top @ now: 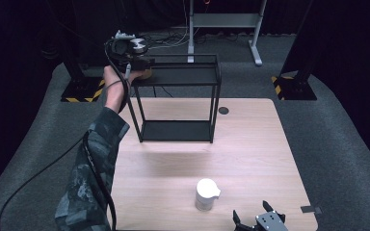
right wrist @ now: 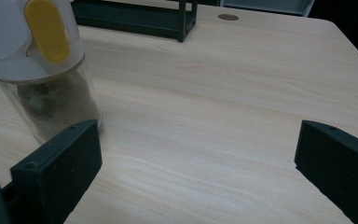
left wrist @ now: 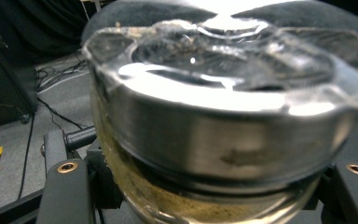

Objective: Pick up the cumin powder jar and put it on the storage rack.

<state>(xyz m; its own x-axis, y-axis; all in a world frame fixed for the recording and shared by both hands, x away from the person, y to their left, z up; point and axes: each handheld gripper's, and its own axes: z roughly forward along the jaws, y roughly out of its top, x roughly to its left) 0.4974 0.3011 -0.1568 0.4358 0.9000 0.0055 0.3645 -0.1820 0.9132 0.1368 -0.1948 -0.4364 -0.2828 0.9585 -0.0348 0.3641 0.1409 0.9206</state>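
A glass jar [left wrist: 214, 121] with a metal band and a clear lid is held between the fingers of the left gripper [top: 134, 60], at the left end of the top shelf of a black metal rack [top: 180, 98]. A yellowish powder is seen in the bottom of the jar in the left gripper view. The rack is stood at the far side of the wooden bench [top: 250, 159], with its lower shelf bare.

The right gripper [top: 260, 219] is kept low at the near edge of the bench, its fingers [right wrist: 60, 163] spread wide with nothing between them. A white-capped shaker [top: 206, 193] is stood upright just beside it, to its left. In the right gripper view a yellow flip tab and brownish powder are shown on the shaker [right wrist: 37, 65], near the left finger.
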